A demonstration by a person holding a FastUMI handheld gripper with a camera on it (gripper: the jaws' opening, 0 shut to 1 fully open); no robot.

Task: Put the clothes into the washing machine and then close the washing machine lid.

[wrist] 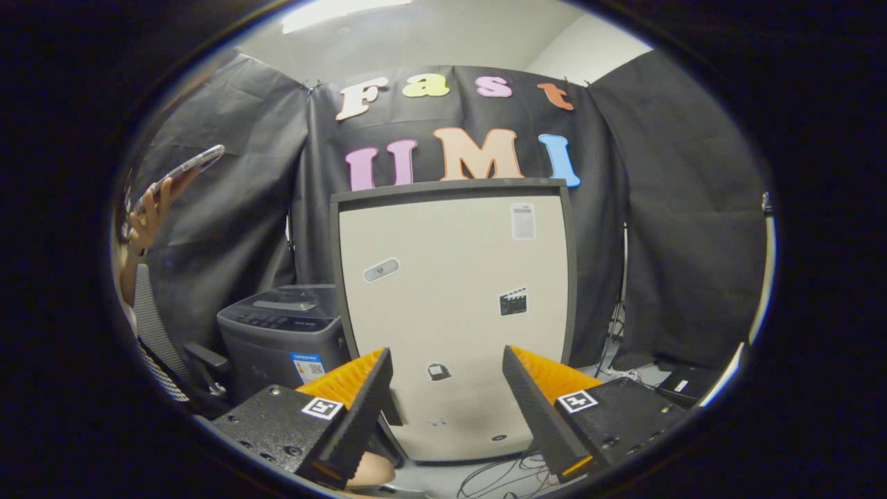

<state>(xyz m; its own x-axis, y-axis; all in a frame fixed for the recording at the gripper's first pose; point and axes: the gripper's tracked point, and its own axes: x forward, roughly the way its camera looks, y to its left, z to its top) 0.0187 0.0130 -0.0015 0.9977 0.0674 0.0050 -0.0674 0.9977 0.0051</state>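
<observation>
Hanging at the back is the black cloth wall (679, 208) of the booth. In front of it stands a big pale panel (450, 277) with a dark frame and a few small stickers on it. I cannot tell what the panel belongs to.

Next to the panel sits the grey washing machine (277, 346). Its lid (284, 305) looks flat and down. I see no clothes for sure, so they may be inside the machine, or they may be somewhere else waiting to go in. The scene fits both.

The hand-held gripper (445, 350) points at the panel. Its two fingers are spread wide apart and hold nothing. The washing machine is off to the side, beyond one finger, not between the two.

A person sits in a chair (156, 333) just beside the machine, and their hand (147, 211) holds up a phone (187, 166).

A small peach thing (374, 471) peeks out under one finger. It is too hidden to name. Thin cables (499, 478) lie on the floor below the fingers.

What could go wrong? The hand-held gripper could bump the big panel, because it is so close ahead. It could knock the person, who sits near the machine. The cables could catch a foot. If clothes are still out, the shut lid would block them.
</observation>
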